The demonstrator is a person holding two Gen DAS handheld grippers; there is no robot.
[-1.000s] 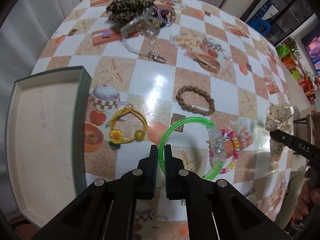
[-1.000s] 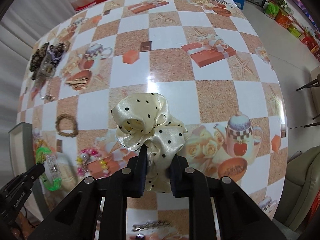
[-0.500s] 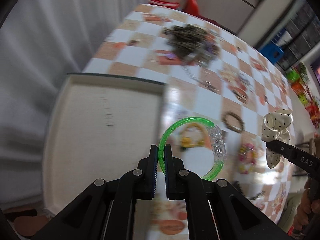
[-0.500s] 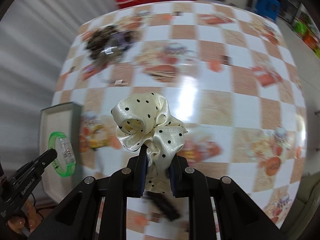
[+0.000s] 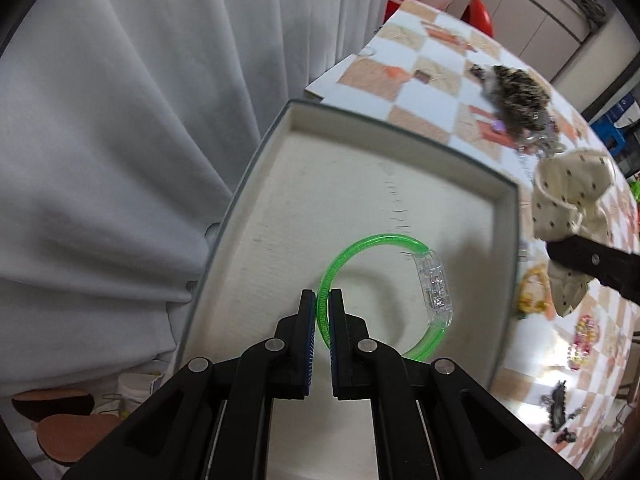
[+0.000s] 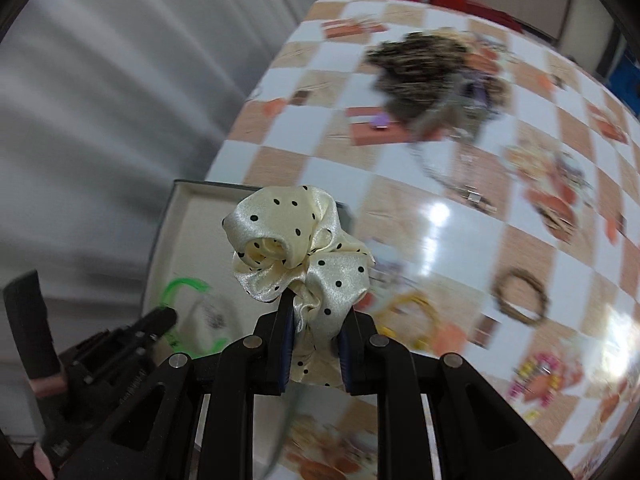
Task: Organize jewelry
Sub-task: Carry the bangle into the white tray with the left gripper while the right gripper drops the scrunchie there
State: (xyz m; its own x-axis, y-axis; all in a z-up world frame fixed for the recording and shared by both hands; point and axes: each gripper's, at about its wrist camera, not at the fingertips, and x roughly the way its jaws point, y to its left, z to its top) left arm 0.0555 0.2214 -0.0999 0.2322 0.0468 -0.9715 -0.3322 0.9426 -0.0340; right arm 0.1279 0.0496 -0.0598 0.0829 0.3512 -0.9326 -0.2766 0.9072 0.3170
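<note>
Green bangle [image 5: 384, 292] clamped in left gripper [image 5: 323, 304] hangs over the tray [image 5: 360, 184], cream dotted scrunchie [image 6: 300, 248] pinched in right gripper [image 6: 316, 336] near the tray's edge; best lower each inside the walls before letting go, spaced apart.

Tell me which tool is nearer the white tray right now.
Left. The left tool hangs over the white tray, gripping the green bangle. The right tool, holding the polka-dot scrunchie, is beside the tray's edge.

White pleated curtain [image 5: 120, 140]; checkered table [image 6: 480, 240]; red stool [image 5: 478, 10]; pale cabinets [image 5: 532, 12]
</note>
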